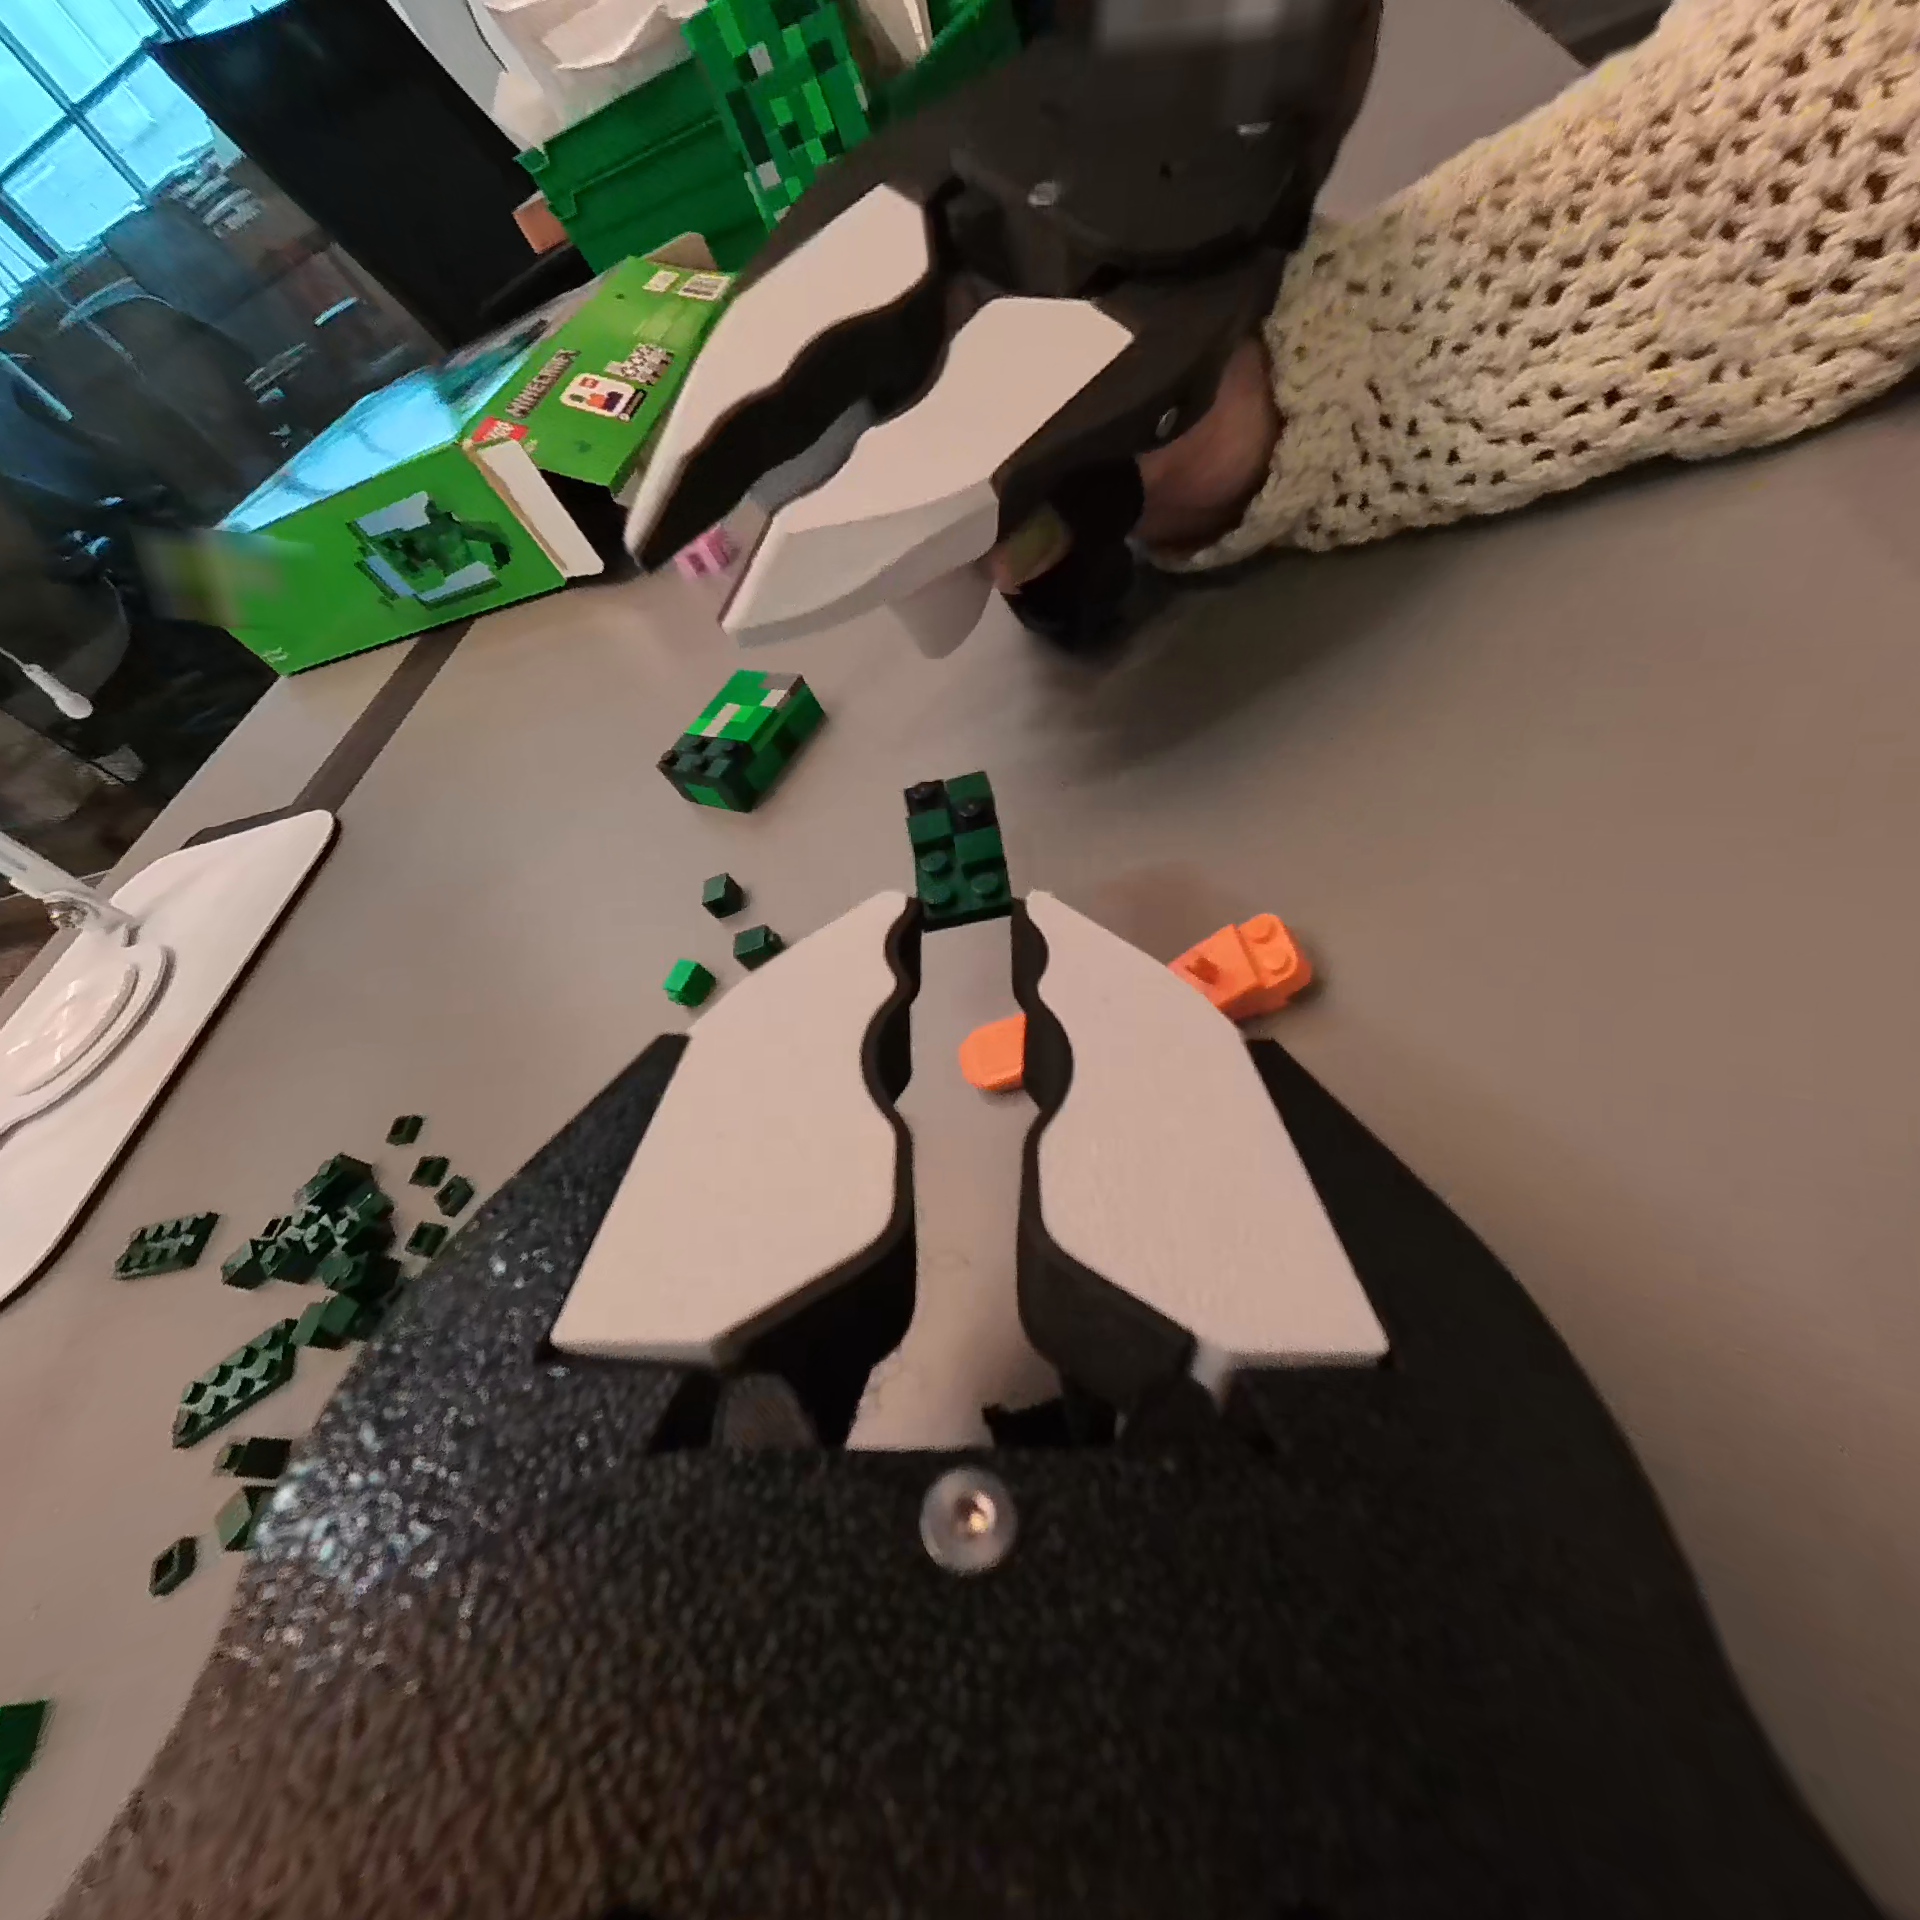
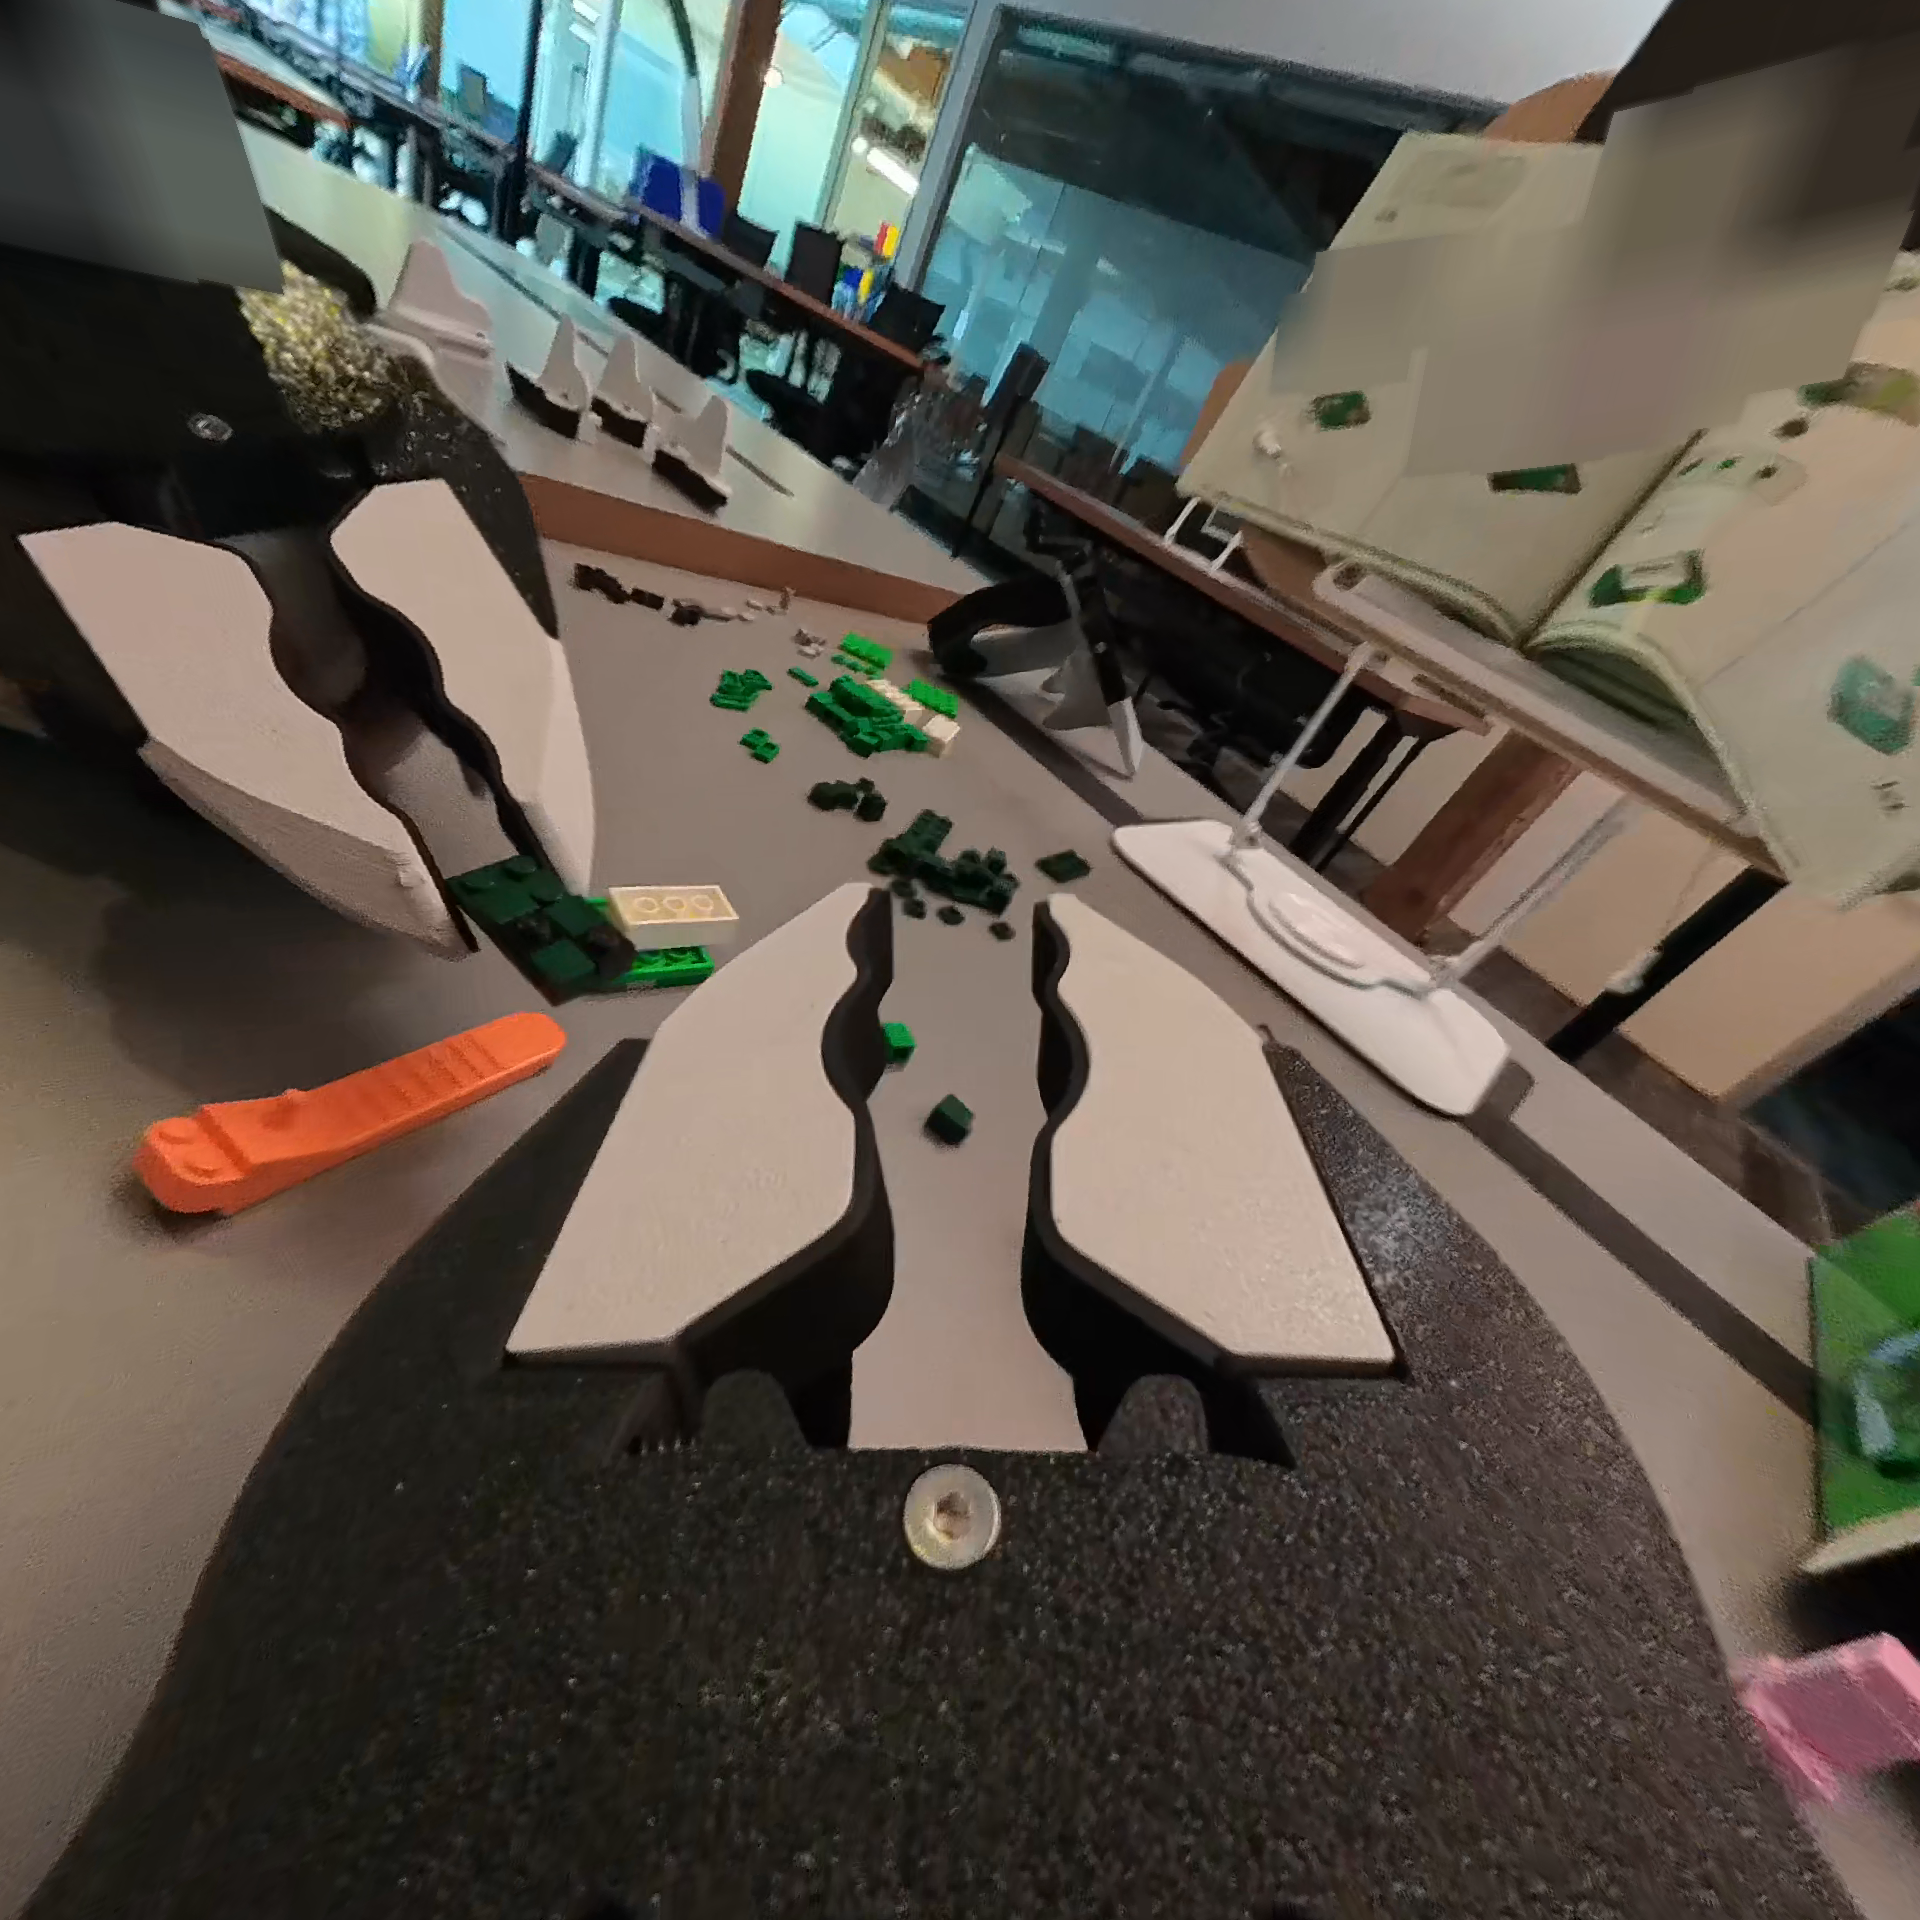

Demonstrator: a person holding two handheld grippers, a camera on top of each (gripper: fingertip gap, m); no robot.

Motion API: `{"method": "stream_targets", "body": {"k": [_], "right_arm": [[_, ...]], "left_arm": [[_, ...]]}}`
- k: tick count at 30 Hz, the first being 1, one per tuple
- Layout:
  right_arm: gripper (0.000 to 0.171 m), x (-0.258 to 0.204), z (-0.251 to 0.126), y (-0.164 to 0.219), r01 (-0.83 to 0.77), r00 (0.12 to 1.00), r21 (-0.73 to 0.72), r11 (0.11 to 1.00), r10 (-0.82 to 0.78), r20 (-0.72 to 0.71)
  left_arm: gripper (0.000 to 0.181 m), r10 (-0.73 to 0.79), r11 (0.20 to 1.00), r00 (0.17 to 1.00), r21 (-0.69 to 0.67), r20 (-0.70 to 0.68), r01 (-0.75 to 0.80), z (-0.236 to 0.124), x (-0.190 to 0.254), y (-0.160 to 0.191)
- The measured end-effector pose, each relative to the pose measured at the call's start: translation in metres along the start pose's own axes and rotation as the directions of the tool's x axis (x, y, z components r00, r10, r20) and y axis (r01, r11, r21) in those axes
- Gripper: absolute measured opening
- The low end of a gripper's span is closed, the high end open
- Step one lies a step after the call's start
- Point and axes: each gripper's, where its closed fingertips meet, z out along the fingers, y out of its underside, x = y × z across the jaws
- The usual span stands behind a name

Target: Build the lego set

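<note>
dark green plate assembly [image 1: 961, 857] pinched between left tongs [image 1: 964, 914].

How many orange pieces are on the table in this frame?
1: an orange brick separator lying flat on the grey table, just right of the left gripper. Its middle is hidden behind a finger in the left wrist view.

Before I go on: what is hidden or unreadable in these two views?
- Orange separator: left view, middle behind the left tool.
- Dark green plate assembly: right view, near end covered by that tool.
- Pink piece: right view, blurred, cut by frame edge.
- Instruction booklet: right view, blurred.
</note>
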Motion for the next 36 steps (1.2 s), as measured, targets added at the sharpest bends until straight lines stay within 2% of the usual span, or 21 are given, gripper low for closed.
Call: {"method": "stream_targets", "body": {"k": [2,4,8,12,14,18,20,23,25,31,36], "right_arm": [[0.023,-0.007,0.008,-0.001,-0.051,0.995,-0.043,0.998,0.054,0.078],[0.013,-0.013,0.023,-0.011,-0.1,0.975,-0.061,0.993,0.11,0.195],[0.01,-0.019,0.082,-0.048,-0.085,0.904,-0.127,0.988,0.13,0.408],[0.009,-0.047,0.158,-0.072,0.078,0.794,-0.177,0.981,0.046,0.606],[0.009,-0.065,0.194,-0.072,0.194,0.728,-0.178,0.965,-0.02,0.685],[0.012,-0.108,0.244,-0.067,0.333,0.552,-0.175,0.926,-0.042,0.833],[0.014,-0.123,0.264,-0.056,0.42,0.497,-0.181,0.889,-0.059,0.866],[0.016,-0.146,0.277,-0.034,0.482,0.403,-0.24,0.842,0.031,0.915],[0.019,-0.156,0.287,-0.023,0.5,0.388,-0.233,0.834,0.025,0.921],[0.014,-0.168,0.315,-0.012,0.55,0.353,-0.168,0.818,-0.046,0.934],[0.012,-0.169,0.315,0.0,0.622,0.252,-0.172,0.763,0.013,0.968]], "left_arm": [[0.016,0.006,1.0,1.0,-0.005,-0.005,-0.007,0.001,0.001,0.001],[0.016,0.019,1.0,1.0,-0.008,0.002,-0.019,0.0,0.002,0.001],[0.016,0.135,0.99,0.991,-0.052,0.006,-0.135,0.002,0.013,0.007],[0.016,0.132,0.989,0.991,-0.07,0.019,-0.131,0.002,0.011,0.009],[0.016,0.095,0.995,0.995,-0.042,0.04,-0.094,-0.003,0.006,0.006],[0.016,0.047,0.999,0.997,-0.009,0.066,-0.046,-0.008,-0.001,0.003],[0.016,0.046,0.999,0.997,-0.009,0.069,-0.045,-0.008,-0.002,0.003],[0.016,0.052,0.999,0.996,-0.018,0.07,-0.051,-0.007,-0.002,0.004],[0.016,0.05,0.999,0.996,-0.018,0.071,-0.049,-0.007,-0.002,0.005],[0.016,0.036,0.999,0.997,-0.012,0.074,-0.036,-0.008,-0.005,0.005],[0.016,0.035,0.999,0.997,-0.014,0.07,-0.034,-0.008,-0.005,0.005]]}}
